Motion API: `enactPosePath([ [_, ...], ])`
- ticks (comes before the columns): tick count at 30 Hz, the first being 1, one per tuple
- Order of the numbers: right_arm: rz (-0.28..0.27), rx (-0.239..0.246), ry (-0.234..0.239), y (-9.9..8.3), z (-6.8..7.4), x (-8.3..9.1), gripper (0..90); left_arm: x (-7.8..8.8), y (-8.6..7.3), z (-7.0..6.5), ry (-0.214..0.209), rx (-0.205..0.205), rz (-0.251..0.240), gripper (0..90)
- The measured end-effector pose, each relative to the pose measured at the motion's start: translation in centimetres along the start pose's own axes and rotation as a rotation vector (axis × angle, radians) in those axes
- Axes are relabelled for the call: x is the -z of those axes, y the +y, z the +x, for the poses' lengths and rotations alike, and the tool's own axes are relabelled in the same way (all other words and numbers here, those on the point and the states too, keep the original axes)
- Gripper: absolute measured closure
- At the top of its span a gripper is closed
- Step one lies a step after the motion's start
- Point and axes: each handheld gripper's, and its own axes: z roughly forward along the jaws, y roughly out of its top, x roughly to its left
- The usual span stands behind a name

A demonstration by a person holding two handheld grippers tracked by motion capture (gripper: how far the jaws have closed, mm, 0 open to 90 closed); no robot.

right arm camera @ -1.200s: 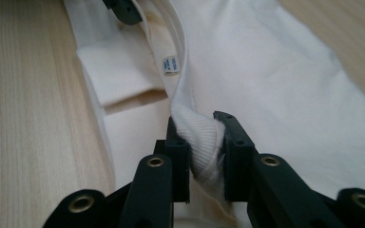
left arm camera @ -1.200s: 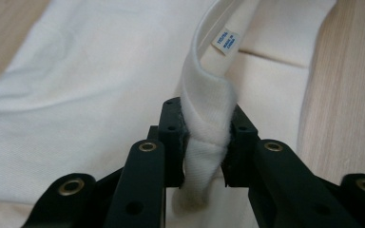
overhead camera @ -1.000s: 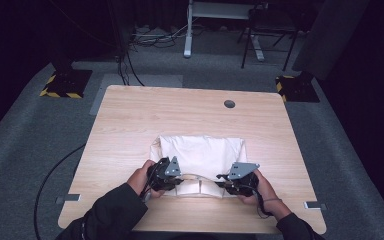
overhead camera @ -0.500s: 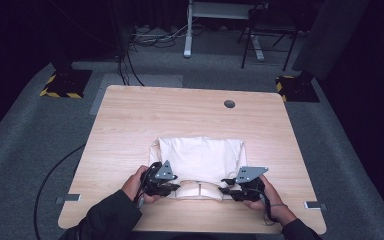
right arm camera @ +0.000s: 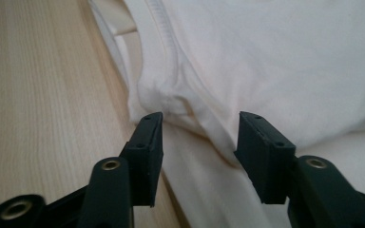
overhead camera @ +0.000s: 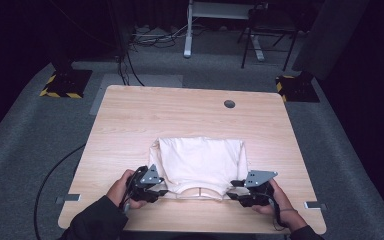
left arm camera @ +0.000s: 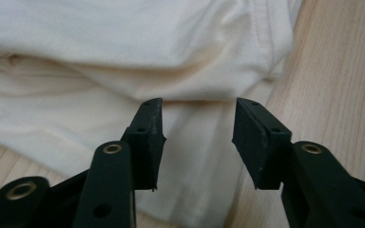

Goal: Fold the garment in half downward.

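Cream cotton folded T-shirt lying on the near half of the pale wooden table, left gripper and right gripper at its near corners. Soft, light, floppy, so best pinched at a doubled hem. Compared with before: hands further apart and nearer.

Left gripper view: jaws half open, just been opening, fabric underneath, not pinched.

Right gripper view: same deal, seam ahead, nothing held.

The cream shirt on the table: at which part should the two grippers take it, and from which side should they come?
Probably best at the two near corners of the cream shirt, one gripper each, coming in level from the person's edge of the table. The cloth lies folded there in stacked layers that open jaws can slide around. The left gripper and right gripper have just been opening, pads clear of the fabric.
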Motion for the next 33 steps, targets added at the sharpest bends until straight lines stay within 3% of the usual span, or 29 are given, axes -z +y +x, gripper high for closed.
enactPosePath([
  [3, 0.035, 0.007, -0.022, -0.5, 0.0, 0.7, 38.6, 1.2, -0.5, 0.2, 0.024, 0.027, -0.025, 44.1],
  [5, 0.043, -0.007, -0.055, -0.7, -0.1, 1.1, 30.7, 1.7, -0.5, 0.3, 0.047, 0.053, -0.037, 29.4],
  [11, -0.014, -0.03, -0.129, 0.3, -0.5, 1.8, 10.2, 2.0, 1.0, 0.1, 0.084, 0.068, -0.113, 9.0],
  [16, -0.085, -0.04, -0.123, 2.1, -0.5, 1.6, 5.9, 1.1, 3.3, -0.1, 0.087, 0.062, -0.158, 9.2],
  [19, -0.096, -0.058, -0.152, 3.0, -0.8, 1.1, 5.2, 0.1, 4.5, -0.1, 0.104, 0.053, -0.163, 8.2],
  [21, -0.096, -0.063, -0.172, 3.5, -0.9, 0.6, 5.1, -0.7, 5.0, 0.2, 0.101, 0.068, -0.159, 8.2],
  [24, -0.062, -0.058, -0.191, 3.7, -1.0, -0.4, 5.3, -2.0, 5.3, 0.6, 0.114, 0.068, -0.128, 8.7],
  [25, -0.047, -0.061, -0.193, 3.7, -1.1, -0.8, 5.3, -2.3, 5.3, 0.7, 0.1, 0.071, -0.116, 9.2],
  [30, 0.038, -0.082, -0.143, 2.5, -1.3, -2.5, 7.4, -3.7, 4.7, 0.6, 0.067, 0.07, -0.042, 9.6],
  [33, 0.042, -0.103, -0.122, 1.9, -1.3, -2.7, 9.5, -3.9, 4.1, 0.1, 0.062, 0.062, -0.026, 9.8],
])
